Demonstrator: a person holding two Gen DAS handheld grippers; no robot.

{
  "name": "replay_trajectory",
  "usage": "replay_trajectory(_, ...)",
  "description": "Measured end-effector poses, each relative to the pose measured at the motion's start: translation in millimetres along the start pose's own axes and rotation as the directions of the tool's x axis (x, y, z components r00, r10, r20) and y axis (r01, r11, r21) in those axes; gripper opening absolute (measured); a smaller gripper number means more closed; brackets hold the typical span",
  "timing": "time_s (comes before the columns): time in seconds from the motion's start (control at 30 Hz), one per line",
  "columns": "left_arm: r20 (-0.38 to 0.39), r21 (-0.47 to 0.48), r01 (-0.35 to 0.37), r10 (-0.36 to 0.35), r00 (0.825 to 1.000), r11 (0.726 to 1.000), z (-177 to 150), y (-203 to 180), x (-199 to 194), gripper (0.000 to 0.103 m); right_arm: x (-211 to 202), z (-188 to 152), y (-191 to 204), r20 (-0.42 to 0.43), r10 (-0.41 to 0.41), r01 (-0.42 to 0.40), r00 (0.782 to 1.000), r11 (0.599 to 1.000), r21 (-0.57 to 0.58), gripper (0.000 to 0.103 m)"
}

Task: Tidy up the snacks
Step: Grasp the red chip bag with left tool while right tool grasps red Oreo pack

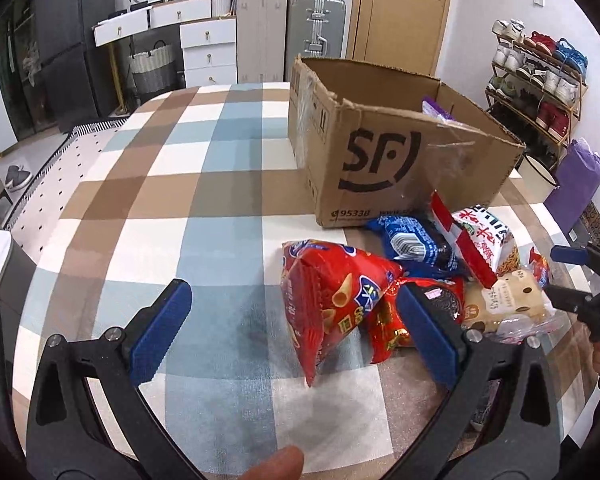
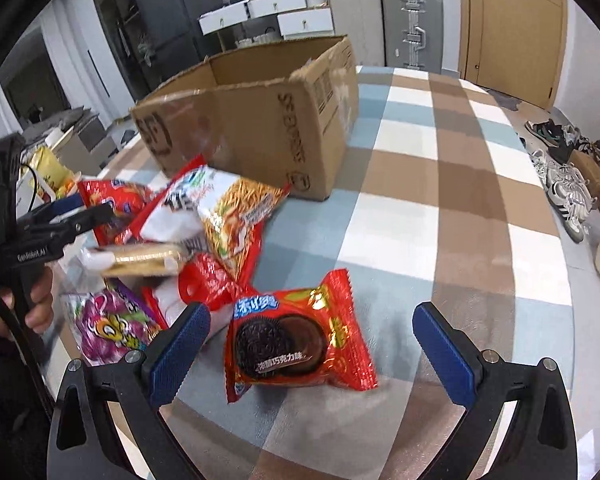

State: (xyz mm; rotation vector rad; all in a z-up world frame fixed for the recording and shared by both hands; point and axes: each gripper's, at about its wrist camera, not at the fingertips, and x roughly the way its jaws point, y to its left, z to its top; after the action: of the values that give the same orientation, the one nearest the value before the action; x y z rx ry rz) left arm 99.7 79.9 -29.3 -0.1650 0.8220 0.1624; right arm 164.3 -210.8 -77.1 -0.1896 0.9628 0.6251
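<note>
The cardboard box [image 1: 380, 152] [image 2: 260, 120] stands open-topped on the checked tablecloth [image 1: 204, 184], with a purple pack [image 1: 436, 110] inside. Snacks lie piled in front of it. My left gripper [image 1: 296, 320] is open around a red cone-snack bag [image 1: 332, 300] [image 2: 116, 204] without touching it. My right gripper [image 2: 314, 344] is open around a red chocolate-cookie pack [image 2: 296, 340] lying flat. Behind these lie a blue cookie pack [image 1: 416, 244], a noodle-snack bag [image 1: 476, 236] [image 2: 228, 208], a sandwich-cracker pack [image 1: 508, 300] [image 2: 144, 260] and a purple candy bag [image 2: 112, 324].
Each gripper shows in the other's view: the right gripper [image 1: 560, 276] at the far right, the left gripper [image 2: 80, 210] at the far left with a hand on it. Two suitcases [image 1: 292, 36], white drawers [image 1: 208, 48], a door [image 1: 400, 12] and a shoe rack [image 1: 540, 84] stand beyond the table.
</note>
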Motion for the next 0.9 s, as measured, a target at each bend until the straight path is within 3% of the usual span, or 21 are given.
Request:
replay_trajectory(0.4,-0.022,-0.040,0.011,-0.012,1.000,0.999,6,10,20,0.101,10,-4,8,-0.035,-0.033,0.031,0.999,0.997,-0.069,0.102)
replay_trajectory(0.6,-0.057,-0.042,0.083,-0.085,0.995,0.996,9,8,35,0.080,9,-4,11,-0.040,-0.016,0.013,0.999,0.997,-0.080,0.102)
replay_trajectory(0.77,-0.062,-0.027,0.133,-0.134,0.989,0.991,6,2,41,0.052,9,-6,14,-0.043,-0.004,0.000,0.999,0.996,-0.093,0.102)
replay_trajectory(0.9,-0.044,-0.010,0.128,-0.129,0.991,0.992,5,0,40,0.044,12,-7,15,-0.049,-0.002,-0.003,0.999,0.995,-0.101,0.102)
